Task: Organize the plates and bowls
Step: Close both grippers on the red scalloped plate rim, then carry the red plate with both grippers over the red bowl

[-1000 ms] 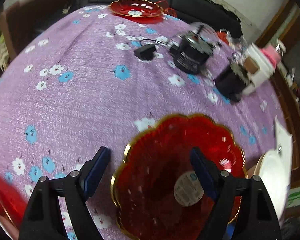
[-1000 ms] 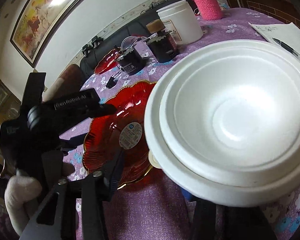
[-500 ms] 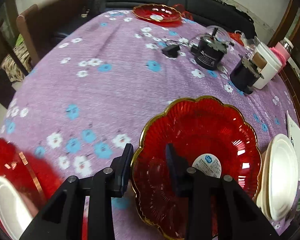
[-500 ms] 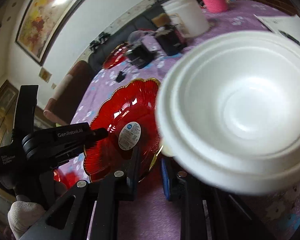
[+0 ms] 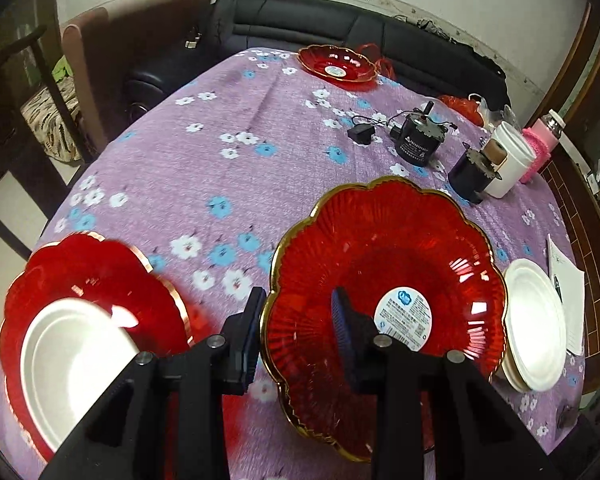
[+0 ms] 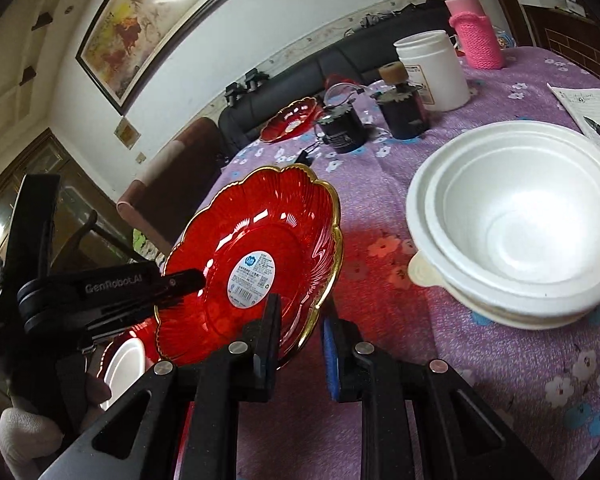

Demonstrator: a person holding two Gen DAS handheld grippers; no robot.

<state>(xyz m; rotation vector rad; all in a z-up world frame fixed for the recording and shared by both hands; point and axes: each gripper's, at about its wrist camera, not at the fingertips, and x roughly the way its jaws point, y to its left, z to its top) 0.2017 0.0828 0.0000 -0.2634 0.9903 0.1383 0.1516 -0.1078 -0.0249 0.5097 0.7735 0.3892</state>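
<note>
Left claw: my left gripper (image 5: 296,336) pinches the near rim of the red scalloped plate (image 5: 384,276), one finger under the edge and one inside the dish.
Right claw: my right gripper (image 6: 300,334) straddles the same plate's gold rim (image 6: 320,292); its fingers stand close together, but I cannot tell whether they press the rim or only bracket it.
Plate position: held tilted above the purple floral tablecloth (image 5: 204,148), between the second red plate (image 5: 88,280) at my left and the stack of white bowls (image 6: 516,220) at my right.
Handling, judged: thin, rigid glass or clear plastic; probably light, glossy and slippery, and liable to chip at the scallops.
Where to hold: across the fluted rim, well in from the gold edge, never on the labelled centre (image 5: 403,317).
Left view only: the second red plate carries a white plate (image 5: 72,364); a third red dish (image 5: 338,65) sits at the far edge of the table.
Right view only: the tilt of the held plate, the left gripper's body seen from the side, and the depth of the nested bowls.
</note>
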